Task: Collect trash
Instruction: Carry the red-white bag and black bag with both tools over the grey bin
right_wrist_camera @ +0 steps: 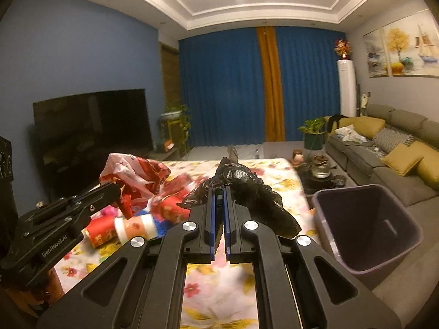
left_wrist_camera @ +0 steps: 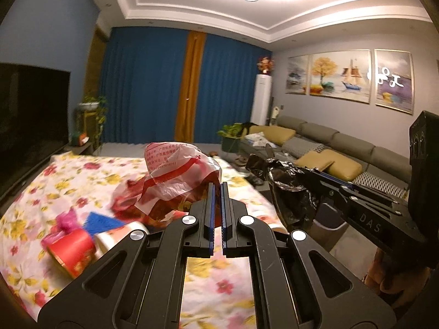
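- The left tool is pinching a crumpled red-and-white plastic bag, its two blue-lined fingers drawn nearly together on the film, and is holding it lifted above the worktop.
- The right tool is gripping a black trash bag the same way, fingers closed on a bunched fold, with the rest of the bag hanging loose to its right.
- The two tools are hovering side by side over the flowered cloth that is covering the worktop, each one showing in the other's camera.
- Just beneath and to the left of the raised red-and-white bag, more litter is lying in a heap: a red paper cup on its side, a white cup beside it, a blue scrap and some pink wrapping.
- Off the worktop's right edge, a grey bin is standing on the floor, and I can see nothing inside it from here, though its bottom is dark.
- To my eye the job is only getting started: one piece of trash is in hand, the black bag is not yet opened or fitted into the bin, and the cups and scraps are waiting to be gathered.
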`<state>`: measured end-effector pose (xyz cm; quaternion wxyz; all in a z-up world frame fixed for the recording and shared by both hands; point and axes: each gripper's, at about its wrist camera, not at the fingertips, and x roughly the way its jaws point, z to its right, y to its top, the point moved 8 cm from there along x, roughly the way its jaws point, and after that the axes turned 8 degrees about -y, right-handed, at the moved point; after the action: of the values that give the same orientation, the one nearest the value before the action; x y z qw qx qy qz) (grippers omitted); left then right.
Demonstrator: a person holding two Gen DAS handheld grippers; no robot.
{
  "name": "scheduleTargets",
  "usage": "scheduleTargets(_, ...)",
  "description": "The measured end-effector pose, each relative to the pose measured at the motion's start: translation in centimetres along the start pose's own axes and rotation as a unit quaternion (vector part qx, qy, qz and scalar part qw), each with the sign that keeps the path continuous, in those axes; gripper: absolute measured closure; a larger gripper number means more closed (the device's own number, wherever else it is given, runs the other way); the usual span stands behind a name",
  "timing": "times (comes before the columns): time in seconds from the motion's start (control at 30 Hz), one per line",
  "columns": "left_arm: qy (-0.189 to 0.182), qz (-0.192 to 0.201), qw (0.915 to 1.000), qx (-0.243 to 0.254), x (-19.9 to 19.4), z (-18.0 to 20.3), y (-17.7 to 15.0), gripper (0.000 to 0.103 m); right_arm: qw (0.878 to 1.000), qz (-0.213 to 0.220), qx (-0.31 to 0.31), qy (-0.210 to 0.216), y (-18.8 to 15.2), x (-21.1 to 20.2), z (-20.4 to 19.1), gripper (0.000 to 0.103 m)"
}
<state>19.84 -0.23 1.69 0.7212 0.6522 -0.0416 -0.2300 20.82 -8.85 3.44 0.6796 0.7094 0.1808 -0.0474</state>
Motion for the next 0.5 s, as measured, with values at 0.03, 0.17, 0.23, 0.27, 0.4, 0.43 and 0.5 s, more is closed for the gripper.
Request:
scheduleTargets(0.03,-0.007,0.002,1.0000,0.005,0.4,0.7,0.3,0.100,1.000,0.006,0.002,-0.009,0.4,-0.4,1.0,0.097)
scheduleTargets(0.17,-0.032,0.007,0.9992,0.022,2.1,3.7,1.3,0.100,0.999,0.025,0.010,-0.039,1.7,-1.7,4.1,0.097)
scheduleTargets(0.23,-0.045,0.009,0.9985,0.030,3.0,5.3,1.8,0.100,0.998,0.034,0.015,-0.055,2.3,-2.4,6.0,0.097)
scheduleTargets(0.27,-0.049,0.010,0.9982,0.033,3.4,6.1,1.9,0.100,0.997,0.037,0.017,-0.062,2.5,-2.7,6.8,0.097)
scheduleTargets(0.4,-0.073,0.010,0.9964,0.043,5.4,8.9,2.3,0.100,0.994,0.048,0.032,-0.090,3.1,-3.5,10.5,0.097)
scheduleTargets(0.43,-0.077,0.010,0.9959,0.045,5.9,9.5,2.4,0.100,0.994,0.050,0.034,-0.096,3.2,-3.6,11.3,0.097)
scheduleTargets(0.5,-0.091,0.010,0.9946,0.049,7.1,11.0,2.6,0.100,0.992,0.054,0.039,-0.107,3.3,-3.8,12.8,0.097)
